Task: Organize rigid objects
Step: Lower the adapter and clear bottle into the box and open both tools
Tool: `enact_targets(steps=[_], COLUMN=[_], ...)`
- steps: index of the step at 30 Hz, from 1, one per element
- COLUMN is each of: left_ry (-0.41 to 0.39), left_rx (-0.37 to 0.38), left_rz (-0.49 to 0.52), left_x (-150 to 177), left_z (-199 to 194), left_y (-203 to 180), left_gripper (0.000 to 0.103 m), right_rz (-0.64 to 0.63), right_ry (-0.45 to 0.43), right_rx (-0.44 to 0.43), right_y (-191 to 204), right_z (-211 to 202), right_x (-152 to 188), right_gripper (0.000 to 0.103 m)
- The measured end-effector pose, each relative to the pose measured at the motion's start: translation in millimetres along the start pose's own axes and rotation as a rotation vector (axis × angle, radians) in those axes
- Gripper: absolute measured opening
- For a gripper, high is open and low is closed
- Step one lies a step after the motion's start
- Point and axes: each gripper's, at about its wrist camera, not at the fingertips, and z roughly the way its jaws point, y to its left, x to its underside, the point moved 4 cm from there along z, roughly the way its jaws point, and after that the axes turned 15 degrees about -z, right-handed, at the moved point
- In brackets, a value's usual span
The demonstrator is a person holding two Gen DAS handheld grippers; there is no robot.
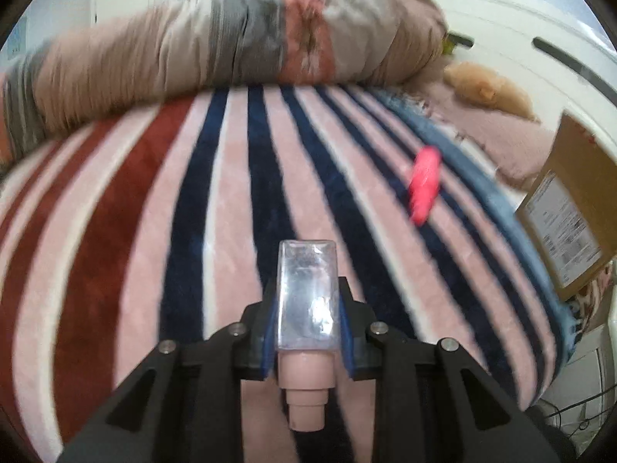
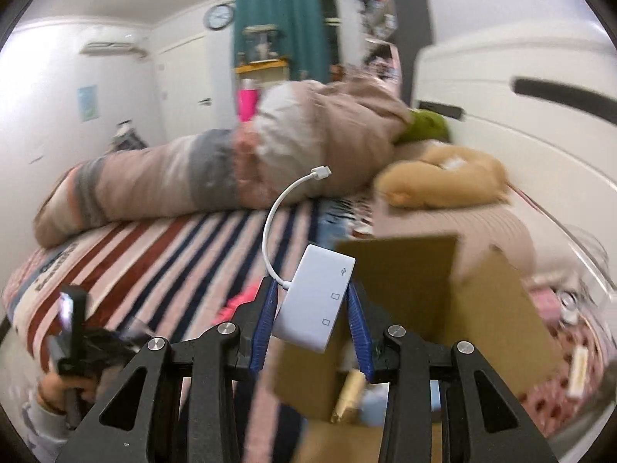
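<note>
My left gripper (image 1: 307, 289) is shut on a small clear bottle with a beige cap (image 1: 307, 301), held above the striped blanket (image 1: 154, 212). A pink object (image 1: 423, 183) lies on the blanket farther right. My right gripper (image 2: 312, 289) is shut on a white USB adapter (image 2: 314, 303), whose short cable (image 2: 277, 208) curls upward to a small plug. It hangs above an open cardboard box (image 2: 408, 293) with a few items inside. The left gripper (image 2: 71, 320) with its bottle shows at the lower left of the right wrist view, held by a hand.
A rolled duvet (image 1: 231, 46) lies across the far side of the bed. A tan plush toy (image 2: 443, 177) and a green one (image 2: 428, 125) rest near the white headboard (image 2: 520, 77). The cardboard box (image 1: 567, 208) sits at the bed's right edge.
</note>
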Motion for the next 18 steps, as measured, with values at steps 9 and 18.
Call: enact_targets(steps=[9,18], left_ry=[-0.135,-0.097], left_rx=[0.157,0.335], left_rz=[0.106,0.287], left_x=[-48,-63], left_z=[-81,-102], left_y=[-91,-239], left_gripper=[0.023,0.023], right_rz=[0.071,0.096], right_ry=[0.119,0.101], right_rx=[0.065,0.012], right_y=[-63,-82], right_z=[18,21], right_x=[40,59], right_gripper=[0.033,0.041])
